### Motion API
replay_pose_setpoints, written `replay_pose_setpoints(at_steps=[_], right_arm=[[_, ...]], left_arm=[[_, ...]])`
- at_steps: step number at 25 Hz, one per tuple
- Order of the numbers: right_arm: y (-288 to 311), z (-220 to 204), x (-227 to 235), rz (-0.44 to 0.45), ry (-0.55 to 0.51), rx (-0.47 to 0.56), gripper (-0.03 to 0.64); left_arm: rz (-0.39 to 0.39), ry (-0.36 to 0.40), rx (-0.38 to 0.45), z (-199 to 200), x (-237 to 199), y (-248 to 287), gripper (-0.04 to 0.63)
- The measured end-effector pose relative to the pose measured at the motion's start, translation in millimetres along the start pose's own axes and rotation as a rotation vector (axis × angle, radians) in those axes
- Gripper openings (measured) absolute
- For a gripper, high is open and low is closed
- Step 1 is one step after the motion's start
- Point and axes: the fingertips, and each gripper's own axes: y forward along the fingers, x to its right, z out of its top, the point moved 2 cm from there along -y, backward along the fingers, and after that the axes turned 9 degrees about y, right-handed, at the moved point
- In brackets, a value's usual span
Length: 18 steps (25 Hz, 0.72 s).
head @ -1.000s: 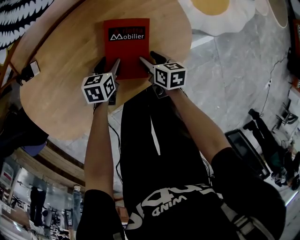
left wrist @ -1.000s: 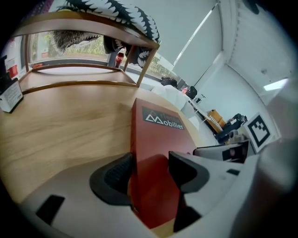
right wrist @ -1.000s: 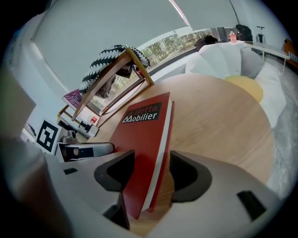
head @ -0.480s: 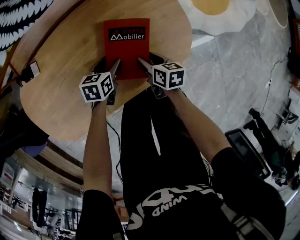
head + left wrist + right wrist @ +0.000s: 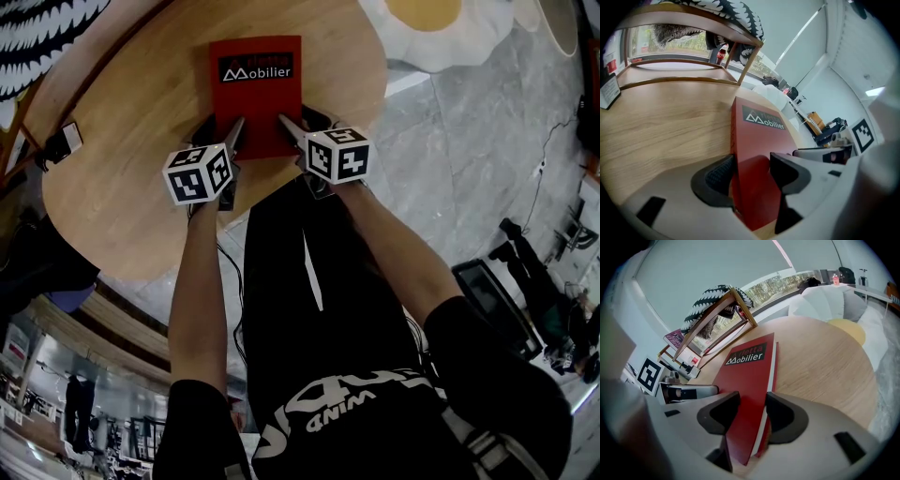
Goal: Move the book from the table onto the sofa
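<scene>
Narrowing over the last second, the right gripper's (image 5: 302, 120) fingers have been closing round the book (image 5: 253, 94); both hands kept their place.

Head view: the book lies flat on the tabletop (image 5: 122, 187), a gripper at each near corner.

Left gripper view: the left gripper (image 5: 752, 166) stands apart astride the near left corner, not clamped.

Right gripper view: a gap remains beside the cover.

Both should probably pinch firmly, then lift together, level.

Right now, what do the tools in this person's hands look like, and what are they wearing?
The left gripper and right gripper are pale grey plastic, each with two dark padded jaws and a white cube printed with black square markers. The person wears a black short-sleeved top with white lettering.
</scene>
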Motion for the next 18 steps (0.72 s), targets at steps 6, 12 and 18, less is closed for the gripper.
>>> replay_pose_setpoints(at_steps=[6,12,18], right_arm=[[-22,19,-16,0.007,-0.03,0.046,0.183],[-80,37,-55,0.012,-0.048,0.067,0.183],[-132,50,-85,0.009,-0.033,0.108,0.181]], left_arm=[[0.028,-0.018,0.047,20,14,-22,0.239],[0.055,-0.05,0.07,47,49,-79,0.239],[0.061,-0.053,0.089,70,81,-124,0.238]])
